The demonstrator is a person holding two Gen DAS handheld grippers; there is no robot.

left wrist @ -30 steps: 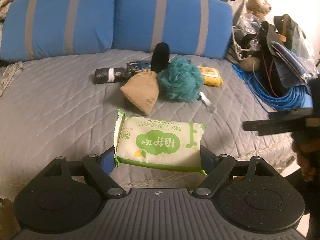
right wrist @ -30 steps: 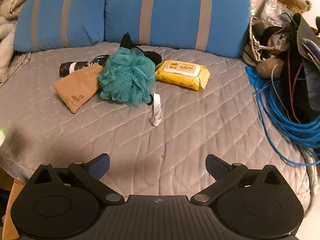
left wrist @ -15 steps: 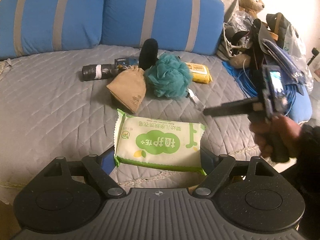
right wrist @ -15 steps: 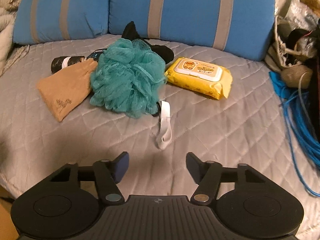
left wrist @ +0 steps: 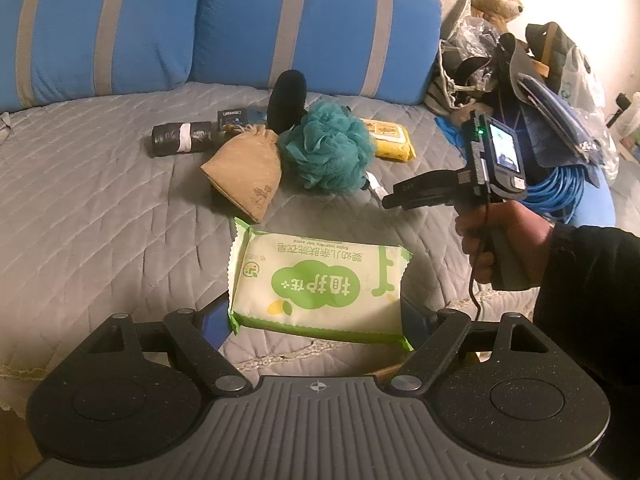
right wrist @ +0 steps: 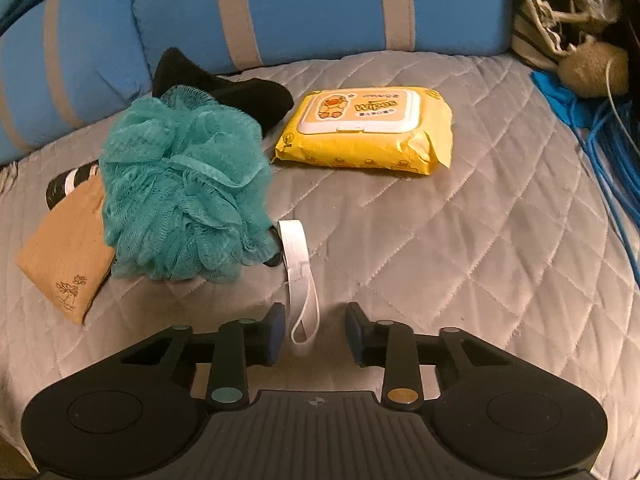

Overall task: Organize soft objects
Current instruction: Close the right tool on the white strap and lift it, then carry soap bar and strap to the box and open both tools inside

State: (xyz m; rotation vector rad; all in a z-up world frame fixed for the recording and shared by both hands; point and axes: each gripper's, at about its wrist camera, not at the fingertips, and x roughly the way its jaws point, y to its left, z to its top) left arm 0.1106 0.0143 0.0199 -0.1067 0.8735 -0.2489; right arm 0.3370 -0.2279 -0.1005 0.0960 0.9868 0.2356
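Holding the green-and-white soap pack (left wrist: 318, 286) clamped between its two fingers above the near edge of the bed (left wrist: 80, 208), the left gripper (left wrist: 316, 316) has one item in hand; the right gripper (right wrist: 314, 330) is parted, its fingers set either side of the white hanging loop (right wrist: 298, 276) of the teal bath pouf (right wrist: 184, 196), not yet closed on it. By my reading the sorting is at an early stage: the pouf, the tan drawstring pouch (right wrist: 64, 268), the yellow wipes pack (right wrist: 368, 130), the black sock (right wrist: 224, 88) and the dark roll with a white band (left wrist: 182, 138) all lie loosely bunched mid-bed, the pouf touching the pouch and partly covering the sock, the wipes pack just beside them; no receiving container shows in either view, so where things are meant to go I cannot tell. For room, the quilt is bare to the left and in front of the cluster; the blue striped pillows (left wrist: 160, 28) close off the far side; the coiled blue cable (right wrist: 608, 148) and piled bags crowd the right edge, and the bed's front edge lies right under the left gripper, so a released pack could slip off there.
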